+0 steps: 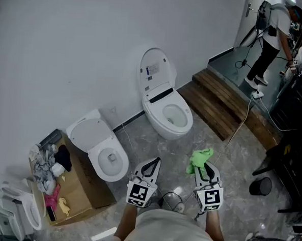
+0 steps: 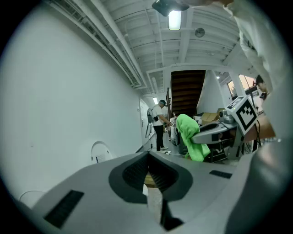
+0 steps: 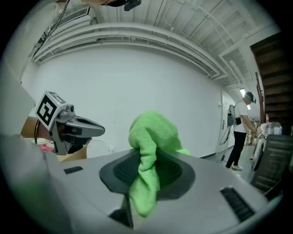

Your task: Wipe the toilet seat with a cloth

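Note:
A white toilet with its lid raised stands against the wall; its seat (image 1: 172, 117) is uncovered. A bright green cloth (image 1: 199, 159) hangs from my right gripper (image 1: 205, 167), which is shut on it, in front of that toilet and well short of it. In the right gripper view the cloth (image 3: 147, 146) bunches up above the closed jaws and drapes down between them. My left gripper (image 1: 155, 162) is held beside the right one, shut with nothing in it; in the left gripper view its jaws meet, and the cloth (image 2: 192, 136) shows to the right.
A second white toilet (image 1: 101, 151) stands to the left. Beside it is a cardboard box (image 1: 80, 189) of rags, and further white fixtures (image 1: 18, 206) at lower left. A wooden step (image 1: 226, 102) runs at the right, with a cable across it. A person (image 1: 271, 35) stands far right, near a black bin (image 1: 260, 186).

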### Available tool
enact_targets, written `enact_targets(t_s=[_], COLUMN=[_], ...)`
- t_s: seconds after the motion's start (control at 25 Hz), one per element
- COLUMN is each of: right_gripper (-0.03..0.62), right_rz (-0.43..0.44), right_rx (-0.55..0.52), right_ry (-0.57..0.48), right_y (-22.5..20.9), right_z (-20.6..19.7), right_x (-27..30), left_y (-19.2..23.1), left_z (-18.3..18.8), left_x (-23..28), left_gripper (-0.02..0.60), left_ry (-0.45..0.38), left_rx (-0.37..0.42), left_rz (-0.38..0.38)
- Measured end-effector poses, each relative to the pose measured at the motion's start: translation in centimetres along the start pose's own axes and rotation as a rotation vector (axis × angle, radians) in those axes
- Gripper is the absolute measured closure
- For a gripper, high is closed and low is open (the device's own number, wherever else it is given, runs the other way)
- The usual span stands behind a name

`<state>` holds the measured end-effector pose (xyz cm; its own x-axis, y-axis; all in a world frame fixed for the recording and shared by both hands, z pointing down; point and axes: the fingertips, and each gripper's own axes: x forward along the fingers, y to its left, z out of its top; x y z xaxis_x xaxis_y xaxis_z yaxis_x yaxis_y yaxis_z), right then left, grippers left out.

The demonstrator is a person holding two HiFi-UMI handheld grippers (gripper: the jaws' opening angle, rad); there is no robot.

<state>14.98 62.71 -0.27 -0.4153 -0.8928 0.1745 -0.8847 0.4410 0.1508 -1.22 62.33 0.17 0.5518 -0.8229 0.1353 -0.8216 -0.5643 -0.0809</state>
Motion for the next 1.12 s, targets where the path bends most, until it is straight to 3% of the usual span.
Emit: enact_targets(t_s=[0.28, 0.6, 1.12], right_gripper=[0.497, 0.496, 0.496], right_rz=[0.011, -0.062, -0.058], right_rx=[0.001, -0.019, -0.012], right_ry=[-0.007, 0.006, 0.016], right_y=[2.5, 4.0, 2.5], right_z=[0.6, 1.7, 2.0], right_x=[4.2, 8.8, 16.5], left_y=[3.7, 8.8, 15.3], left_z=[0.0, -0.4, -1.4], left_x=[1.4, 3.1, 8.3], left_gripper=[0.569, 0.569, 0.569], left_ry=[-0.029, -0.050, -0.036], left_rx=[0.008, 0.015, -0.009], left_rz=[-0.047, -0.090, -0.070])
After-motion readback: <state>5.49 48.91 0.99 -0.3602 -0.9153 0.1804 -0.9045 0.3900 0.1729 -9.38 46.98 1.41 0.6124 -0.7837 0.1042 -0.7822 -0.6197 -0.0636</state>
